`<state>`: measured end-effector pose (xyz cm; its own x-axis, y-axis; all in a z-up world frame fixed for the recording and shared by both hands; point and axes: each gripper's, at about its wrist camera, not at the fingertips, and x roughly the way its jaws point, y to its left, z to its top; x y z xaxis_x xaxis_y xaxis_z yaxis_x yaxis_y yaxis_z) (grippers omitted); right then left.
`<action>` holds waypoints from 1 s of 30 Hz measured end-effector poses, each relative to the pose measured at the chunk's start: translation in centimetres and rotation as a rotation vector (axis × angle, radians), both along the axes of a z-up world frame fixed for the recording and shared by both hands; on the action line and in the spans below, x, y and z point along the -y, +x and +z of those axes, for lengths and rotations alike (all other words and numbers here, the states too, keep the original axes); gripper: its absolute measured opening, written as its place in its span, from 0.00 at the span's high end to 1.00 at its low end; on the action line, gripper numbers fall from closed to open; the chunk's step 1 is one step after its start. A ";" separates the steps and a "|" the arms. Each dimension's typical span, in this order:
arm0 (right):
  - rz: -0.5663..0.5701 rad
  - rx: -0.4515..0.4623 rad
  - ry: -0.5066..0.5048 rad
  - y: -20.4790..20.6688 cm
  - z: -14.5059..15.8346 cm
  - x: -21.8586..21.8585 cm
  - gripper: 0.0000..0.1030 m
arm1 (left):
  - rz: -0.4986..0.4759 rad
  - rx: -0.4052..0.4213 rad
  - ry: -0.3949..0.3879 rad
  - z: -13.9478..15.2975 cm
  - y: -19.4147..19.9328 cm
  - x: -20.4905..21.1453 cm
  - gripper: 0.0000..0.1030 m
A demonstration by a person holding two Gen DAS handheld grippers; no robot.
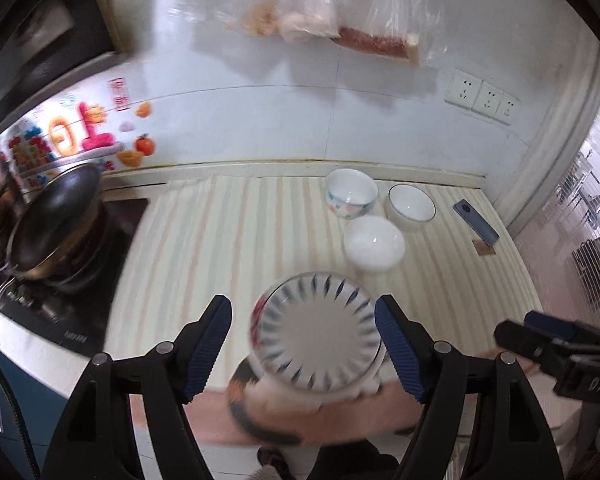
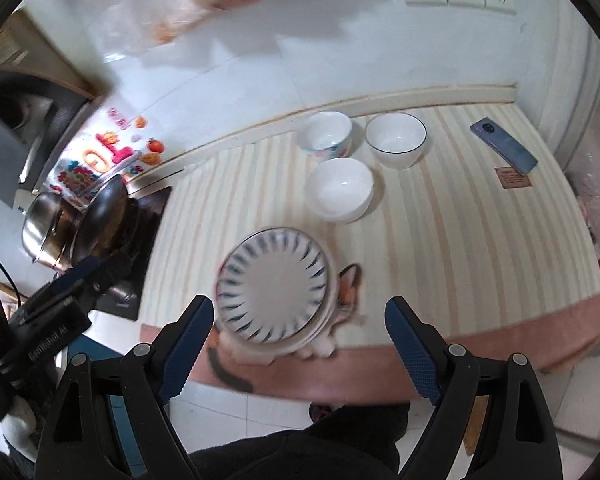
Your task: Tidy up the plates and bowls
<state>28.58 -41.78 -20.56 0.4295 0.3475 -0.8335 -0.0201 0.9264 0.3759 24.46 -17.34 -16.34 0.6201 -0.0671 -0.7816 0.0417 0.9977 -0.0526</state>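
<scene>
A stack of plates (image 1: 316,344) with a blue radial rim pattern sits near the front edge of the striped cloth (image 1: 236,248). My left gripper (image 1: 302,308) is open, one finger on each side of the stack; whether they touch it I cannot tell. In the right wrist view the plates (image 2: 274,284) lie left of centre, and my right gripper (image 2: 300,304) is open with nothing held. Behind the plates stand three bowls: a plain white one (image 2: 342,190), a flower-patterned one (image 2: 328,134) and a dark-rimmed one (image 2: 396,140).
A stove with a dark pan (image 1: 56,224) and a steel pot (image 2: 44,220) borders the cloth on the left. A phone (image 2: 504,146) and a brown label (image 2: 514,178) lie at the back right. Plastic bags (image 1: 300,8) hang on the tiled wall.
</scene>
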 end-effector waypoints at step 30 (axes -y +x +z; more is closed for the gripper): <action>0.153 -0.407 0.169 26.3 -24.5 4.1 0.80 | 0.002 -0.464 -0.077 -19.7 24.2 9.1 0.77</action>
